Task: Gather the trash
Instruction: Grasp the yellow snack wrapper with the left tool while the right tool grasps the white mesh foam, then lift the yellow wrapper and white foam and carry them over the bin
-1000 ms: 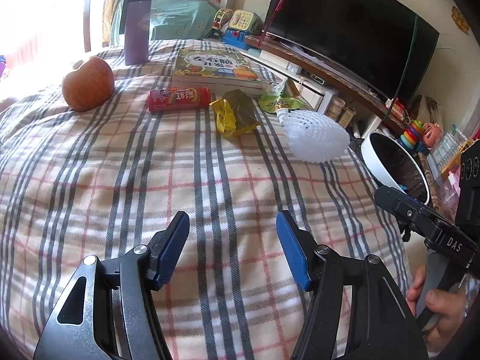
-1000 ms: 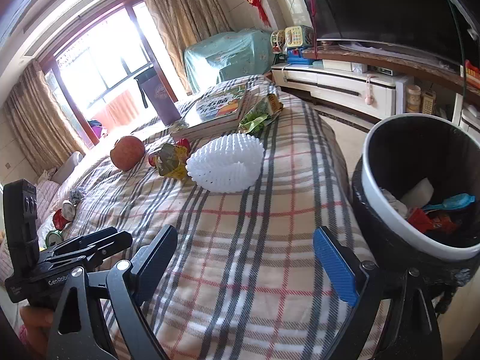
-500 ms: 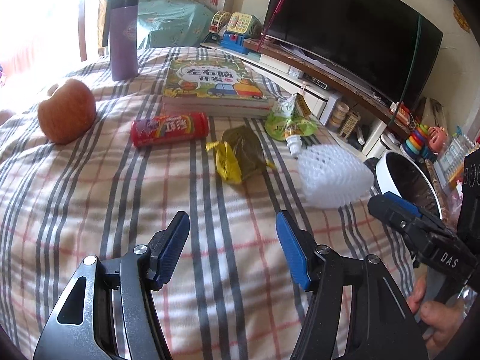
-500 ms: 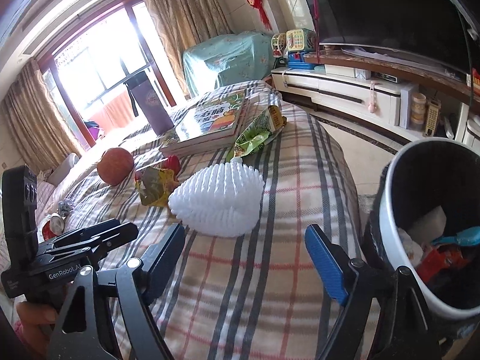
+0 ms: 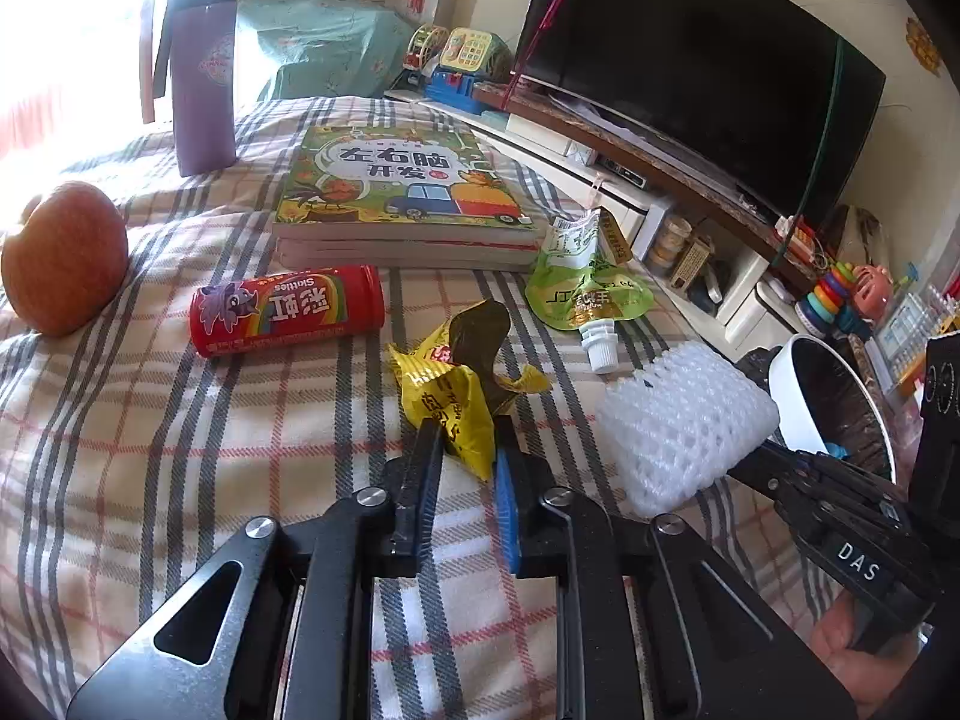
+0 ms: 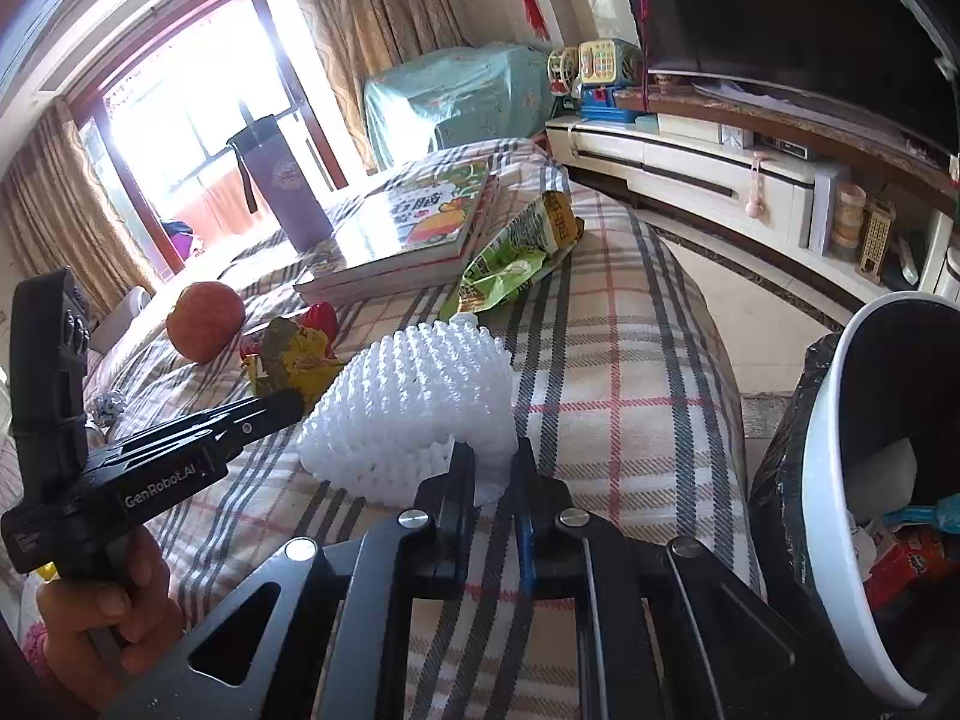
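Observation:
A crumpled yellow snack wrapper (image 5: 445, 389) lies on the plaid bedspread (image 5: 240, 438), and my left gripper (image 5: 465, 441) is shut on its near end. The same wrapper (image 6: 294, 360) shows in the right wrist view, with the left gripper (image 6: 288, 405) reaching to it. A white foam fruit net (image 6: 414, 396) lies beside it, and my right gripper (image 6: 492, 465) is shut on its near edge. The foam net (image 5: 678, 420) also appears in the left wrist view. A green spout pouch (image 5: 585, 294) lies further back. A bin (image 6: 822, 480) with a dark liner stands at the bed's right and holds some trash.
On the bed are a red Skittles tube (image 5: 288, 309), an apple (image 5: 63, 258), a stack of books (image 5: 390, 192) and a purple flask (image 5: 201, 72). A TV stand (image 6: 720, 168) with toys runs along the right wall. The bed edge drops off beside the bin.
Both grippers moved forward over the bed and went from open to shut, the left on the yellow wrapper, the right on the foam net.

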Action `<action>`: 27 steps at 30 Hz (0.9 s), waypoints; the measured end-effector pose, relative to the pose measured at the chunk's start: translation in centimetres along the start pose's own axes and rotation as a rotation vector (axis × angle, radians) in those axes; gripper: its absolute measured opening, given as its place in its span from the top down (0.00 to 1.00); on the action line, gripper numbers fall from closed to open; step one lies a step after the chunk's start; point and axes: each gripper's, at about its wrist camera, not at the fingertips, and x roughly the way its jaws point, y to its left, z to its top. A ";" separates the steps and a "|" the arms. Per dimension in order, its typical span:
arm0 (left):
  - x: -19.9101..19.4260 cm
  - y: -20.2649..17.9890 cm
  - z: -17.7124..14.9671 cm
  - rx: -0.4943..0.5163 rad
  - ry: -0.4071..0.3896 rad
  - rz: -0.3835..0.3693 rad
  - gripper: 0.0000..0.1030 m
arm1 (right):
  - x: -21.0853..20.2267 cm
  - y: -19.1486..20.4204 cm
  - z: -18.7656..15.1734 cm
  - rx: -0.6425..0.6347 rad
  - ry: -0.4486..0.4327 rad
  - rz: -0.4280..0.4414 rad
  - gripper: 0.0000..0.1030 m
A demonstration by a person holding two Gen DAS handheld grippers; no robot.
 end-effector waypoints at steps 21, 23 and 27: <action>-8.3 -2.2 -7.2 0.009 -0.021 -0.078 0.88 | -7.2 0.9 -5.0 0.090 -0.053 0.038 0.90; -8.6 -2.1 -7.7 0.014 -0.012 -0.078 0.88 | -8.1 1.1 -5.2 0.087 -0.065 0.034 0.90; -9.0 -2.4 -8.5 0.030 0.003 -0.072 0.88 | -9.7 1.4 -5.4 0.077 -0.089 0.019 0.90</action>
